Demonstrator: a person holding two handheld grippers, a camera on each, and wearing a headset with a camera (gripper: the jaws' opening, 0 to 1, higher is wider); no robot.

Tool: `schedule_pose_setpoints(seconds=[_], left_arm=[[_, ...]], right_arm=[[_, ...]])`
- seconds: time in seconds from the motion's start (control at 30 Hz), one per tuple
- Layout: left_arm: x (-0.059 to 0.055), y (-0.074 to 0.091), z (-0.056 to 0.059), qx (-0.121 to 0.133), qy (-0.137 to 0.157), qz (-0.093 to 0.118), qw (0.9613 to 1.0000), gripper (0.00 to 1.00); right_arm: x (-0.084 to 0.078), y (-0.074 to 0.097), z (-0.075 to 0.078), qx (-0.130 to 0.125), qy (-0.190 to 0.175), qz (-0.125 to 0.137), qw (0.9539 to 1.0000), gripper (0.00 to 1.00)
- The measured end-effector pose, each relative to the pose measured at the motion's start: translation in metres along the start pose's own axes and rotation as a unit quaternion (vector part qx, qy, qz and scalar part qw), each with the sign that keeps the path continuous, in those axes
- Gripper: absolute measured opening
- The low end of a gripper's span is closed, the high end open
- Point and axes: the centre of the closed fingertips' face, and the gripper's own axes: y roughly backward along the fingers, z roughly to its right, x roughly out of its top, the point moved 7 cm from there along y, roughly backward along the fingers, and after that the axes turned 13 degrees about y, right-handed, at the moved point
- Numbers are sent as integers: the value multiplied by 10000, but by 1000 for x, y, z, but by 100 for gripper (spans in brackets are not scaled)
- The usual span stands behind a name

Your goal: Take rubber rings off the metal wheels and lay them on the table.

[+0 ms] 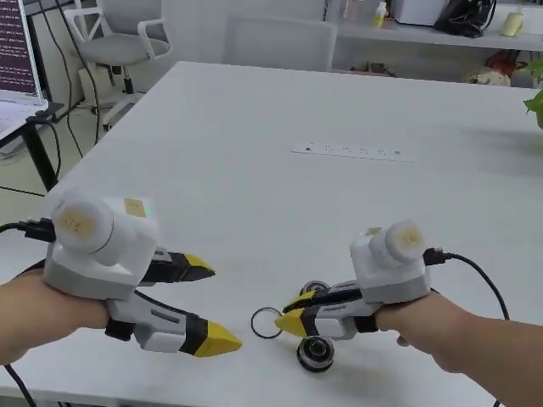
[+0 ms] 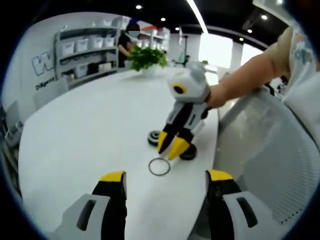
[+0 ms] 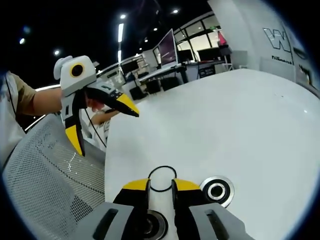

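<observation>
A thin black rubber ring [image 1: 265, 323] lies flat on the white table [image 1: 280, 195]. My right gripper [image 1: 290, 313] is low over the table just right of it. In the right gripper view the jaws stand a narrow way apart, and the ring [image 3: 162, 178] rests at the tips of the right gripper [image 3: 161, 185]. One metal wheel [image 1: 316, 353] sits in front of that gripper, and another wheel [image 1: 316, 290] is half hidden behind it. My left gripper [image 1: 210, 305] is wide open with nothing in it, left of the ring [image 2: 159, 166].
A white power strip [image 1: 352, 152] lies at mid-table. The table's near edge runs right below both grippers. A white mesh chair [image 3: 45, 175] stands at that edge. Beyond the far side are an office chair [image 1: 119, 38] and shelves.
</observation>
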Motion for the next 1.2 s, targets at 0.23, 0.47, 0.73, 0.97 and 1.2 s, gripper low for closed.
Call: schedule_pose_setpoints(seconds=[0.23,0.47,0.73,0.97,1.2], left_arm=[[2,-2,1,-15,-6,-21,10000,65],[7,-6,3,-72,-72,-59,9999,65],[13,-14,8,-150,-155,-108,9997,65],[19,-22,13,-256,-247,-156,9992,64],[23,-31,19,-377,-357,-238,9984,64]], right_arm=[[3,5,-1,-6,92,26,10000,26],[9,21,-1,-68,139,155,9998,32],[11,43,-3,-113,173,300,9993,34],[6,61,-5,-142,246,315,9991,36],[0,72,-8,-136,346,234,9990,38]])
